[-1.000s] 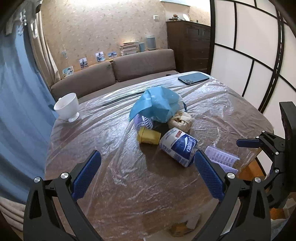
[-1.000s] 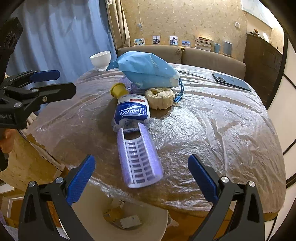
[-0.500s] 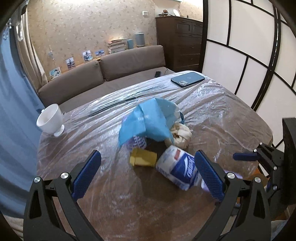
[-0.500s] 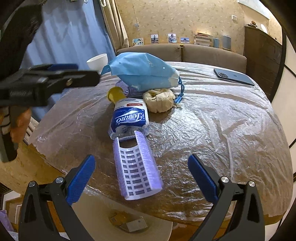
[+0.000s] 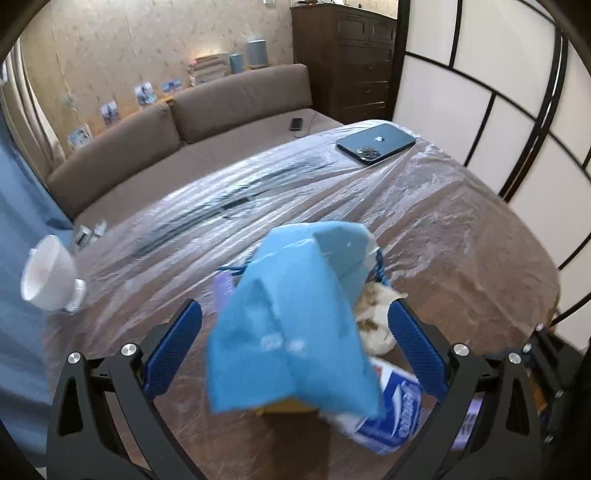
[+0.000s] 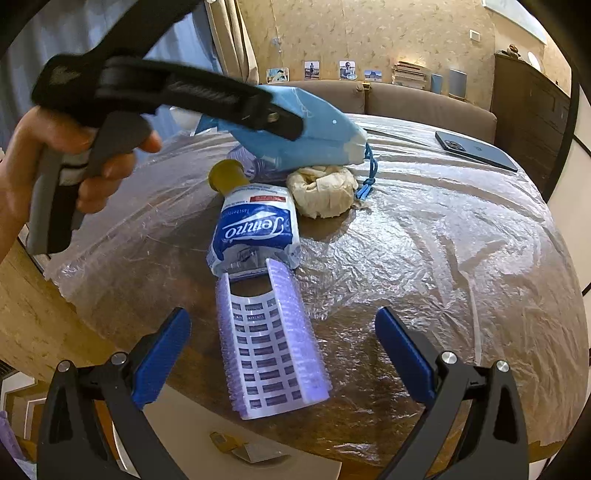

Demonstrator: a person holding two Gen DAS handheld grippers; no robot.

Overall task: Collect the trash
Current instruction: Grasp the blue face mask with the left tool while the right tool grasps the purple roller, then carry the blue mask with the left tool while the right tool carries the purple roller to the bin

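Trash (image 6: 255, 229), plastic-covered table (image 6: 443, 258) (sofa (image 5: 236, 99) behind)

Beige patterned wallpaper (image 5: 110, 55), brown sofa (image 5: 221, 107), dark wooden dresser (image 5: 354, 55), blue curtain (image 6: 110, 33), white panelled screen (image 5: 498, 110)

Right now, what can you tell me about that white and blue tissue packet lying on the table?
The tissue packet is a soft plastic pack, white with a blue band and white script lettering, plus a small red strip near one end. It lies flat on the plastic-covered table. Its near end looks torn open, with the purple perforated piece tucked against it. The far end touches a yellow cap.
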